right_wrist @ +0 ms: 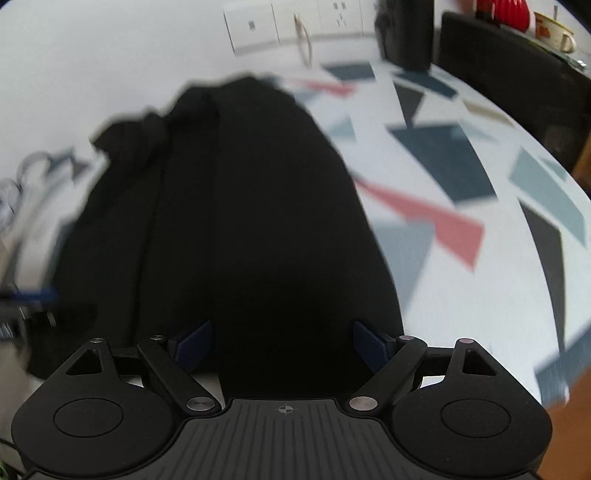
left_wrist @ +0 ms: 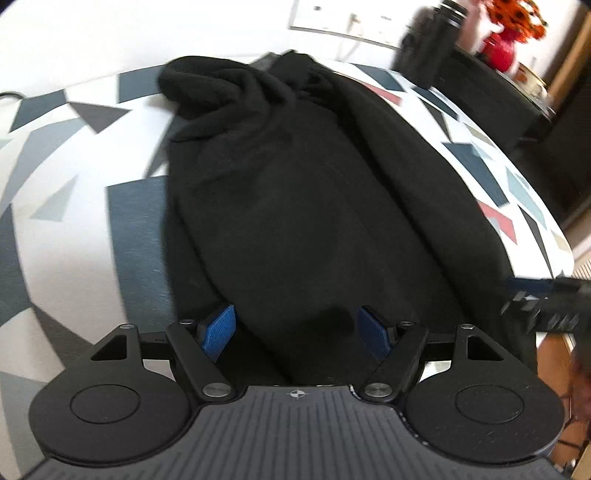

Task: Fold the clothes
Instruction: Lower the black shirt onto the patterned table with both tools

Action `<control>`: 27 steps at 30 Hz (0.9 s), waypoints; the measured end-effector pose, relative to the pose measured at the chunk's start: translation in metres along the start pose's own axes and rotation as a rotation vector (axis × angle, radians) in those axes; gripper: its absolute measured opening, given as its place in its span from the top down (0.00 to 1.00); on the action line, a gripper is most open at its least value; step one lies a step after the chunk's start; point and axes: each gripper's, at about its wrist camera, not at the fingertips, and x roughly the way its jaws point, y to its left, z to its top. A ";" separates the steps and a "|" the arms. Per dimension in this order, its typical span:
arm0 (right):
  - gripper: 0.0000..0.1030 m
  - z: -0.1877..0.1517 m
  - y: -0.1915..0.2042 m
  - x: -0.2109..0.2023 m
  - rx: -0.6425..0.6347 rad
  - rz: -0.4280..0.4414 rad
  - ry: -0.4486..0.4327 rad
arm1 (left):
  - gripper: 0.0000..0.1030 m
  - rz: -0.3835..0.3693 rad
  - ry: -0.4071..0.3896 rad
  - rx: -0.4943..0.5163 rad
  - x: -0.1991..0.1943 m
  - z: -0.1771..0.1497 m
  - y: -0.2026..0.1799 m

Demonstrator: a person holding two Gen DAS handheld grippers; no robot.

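geometric-print table (left_wrist: pixel 74 229) is carrying the black garment (left_wrist: pixel 295 192), lying lengthwise, bunched at far end. left claw (left_wrist: pixel 295 332) and right claw (right_wrist: pixel 282 345) are hanging wide, empty. soft, limp fabric; likely best pinching near hem corners.

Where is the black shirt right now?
The black garment lies on the patterned tablecloth, stretching from between the left gripper's open fingers towards the wall sockets.
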 end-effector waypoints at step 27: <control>0.94 0.085 -0.133 -0.044 0.658 0.272 -0.312 | 0.97 0.017 -0.281 -0.281 -0.090 0.016 0.019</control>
